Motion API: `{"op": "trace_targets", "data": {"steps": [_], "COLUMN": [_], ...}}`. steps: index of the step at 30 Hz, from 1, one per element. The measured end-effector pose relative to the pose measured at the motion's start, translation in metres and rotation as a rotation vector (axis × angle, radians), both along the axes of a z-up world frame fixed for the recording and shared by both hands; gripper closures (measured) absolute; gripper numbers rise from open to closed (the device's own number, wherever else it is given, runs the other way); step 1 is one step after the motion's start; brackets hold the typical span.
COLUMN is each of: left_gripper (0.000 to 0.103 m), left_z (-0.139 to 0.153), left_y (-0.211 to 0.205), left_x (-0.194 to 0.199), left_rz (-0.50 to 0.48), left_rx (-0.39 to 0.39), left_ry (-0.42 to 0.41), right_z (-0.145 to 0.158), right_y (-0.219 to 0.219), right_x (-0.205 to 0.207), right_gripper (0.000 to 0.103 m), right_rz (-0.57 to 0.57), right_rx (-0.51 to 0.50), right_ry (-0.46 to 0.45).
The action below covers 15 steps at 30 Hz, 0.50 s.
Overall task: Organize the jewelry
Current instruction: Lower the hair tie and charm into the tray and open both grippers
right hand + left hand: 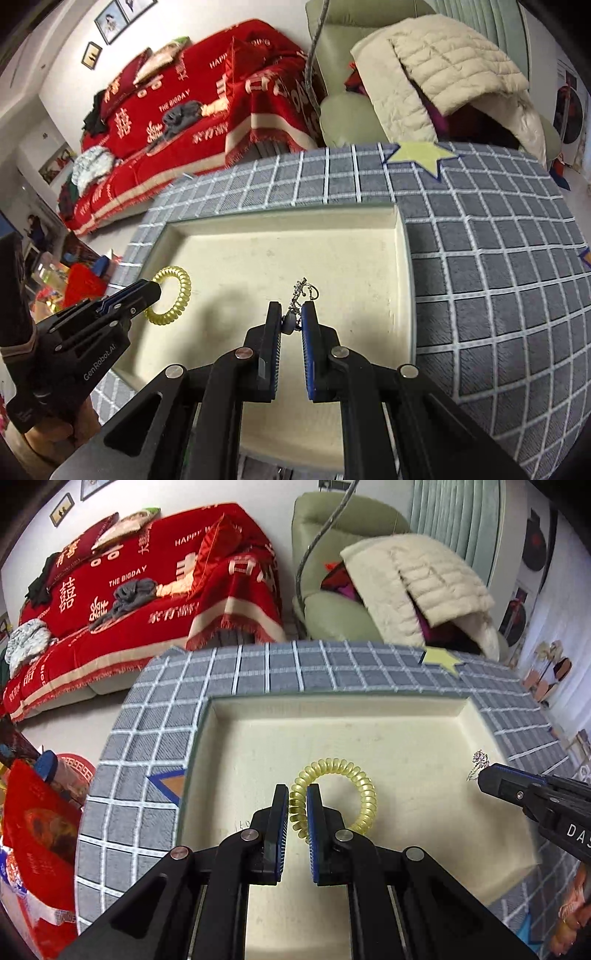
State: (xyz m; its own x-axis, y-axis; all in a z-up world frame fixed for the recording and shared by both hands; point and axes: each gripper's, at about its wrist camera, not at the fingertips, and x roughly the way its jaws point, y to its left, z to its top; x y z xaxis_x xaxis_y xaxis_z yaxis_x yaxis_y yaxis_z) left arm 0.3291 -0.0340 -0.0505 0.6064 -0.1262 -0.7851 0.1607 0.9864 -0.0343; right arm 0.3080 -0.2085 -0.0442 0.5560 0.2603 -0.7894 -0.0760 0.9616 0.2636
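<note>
Left wrist view is showing the left claw [297, 794] pinching the yellow coil bracelet [334, 797] over the cream tray [332, 709], its far side lying bare, while the right claw [291, 314] is gripping a silver chain trinket [301, 295] pointing upward, details hard to make out.

Black tongs [297, 797], blue pads (silver screws), white "GenRobot.AI" lettering.
</note>
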Motion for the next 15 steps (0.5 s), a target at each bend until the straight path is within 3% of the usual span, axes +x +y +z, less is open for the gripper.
{"op": "trace_targets", "data": {"steps": [7,12,14,15], "left_gripper": [0.072,0.071,0.071,0.071], "left_z": [-0.024,-0.03,-0.029,-0.029], "left_y": [-0.005,-0.006,-0.006,-0.006], "left_x": [0.005,0.004,0.004,0.004], "left_rz": [0.009,0.023,0.028,0.031], "left_rx": [0.059,0.108,0.114,0.112], "left_ry": [0.031,0.026,0.03,0.034], "right_z": [-0.03,-0.034,-0.033,-0.032], "right_y": [0.004,0.005,0.007,0.008], "right_x": [0.006,0.004,0.004,0.004], "right_gripper": [0.091,0.09,0.086,0.077], "right_rz": [-0.005,-0.005,0.006,0.009], "right_rx": [-0.032,-0.051,-0.048,-0.041], "right_ry": [0.049,0.045,0.046,0.047]}}
